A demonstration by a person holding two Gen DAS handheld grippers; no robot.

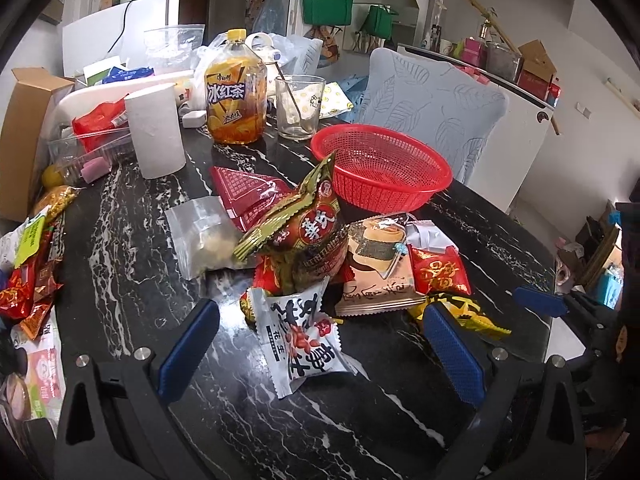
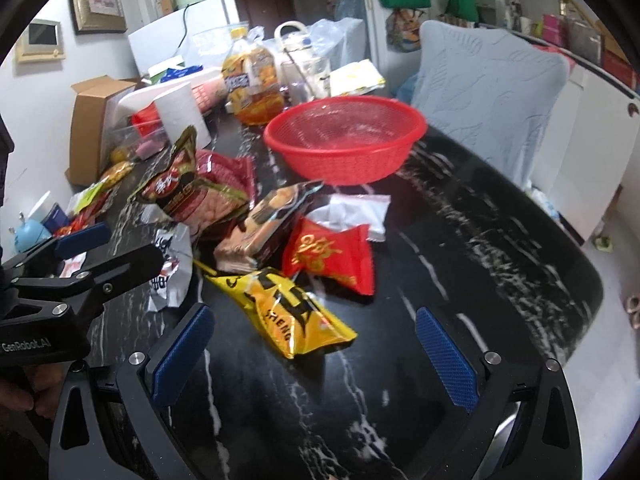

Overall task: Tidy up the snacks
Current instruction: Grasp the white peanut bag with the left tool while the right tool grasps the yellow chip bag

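A pile of snack packets lies on the black marble table (image 1: 132,264). In the left wrist view my left gripper (image 1: 320,354) is open, with a white peanut packet (image 1: 304,344) lying flat between its fingers. Behind it are a brown-gold bag (image 1: 316,224), a beige cracker packet (image 1: 376,268) and a red packet (image 1: 438,270). The empty red basket (image 1: 384,190) stands beyond the pile. My right gripper (image 2: 314,358) is open and empty, just short of a yellow packet (image 2: 288,312). The red basket (image 2: 344,166) is farther ahead. The left gripper (image 2: 134,240) shows at the left edge.
An iced tea bottle (image 1: 236,92), a glass with a spoon (image 1: 298,108) and a paper roll (image 1: 156,132) stand at the back. A cardboard box (image 1: 24,132) and more packets (image 1: 28,280) crowd the left. A cushioned chair (image 2: 488,88) sits behind the basket. The table's right edge (image 2: 592,280) is near.
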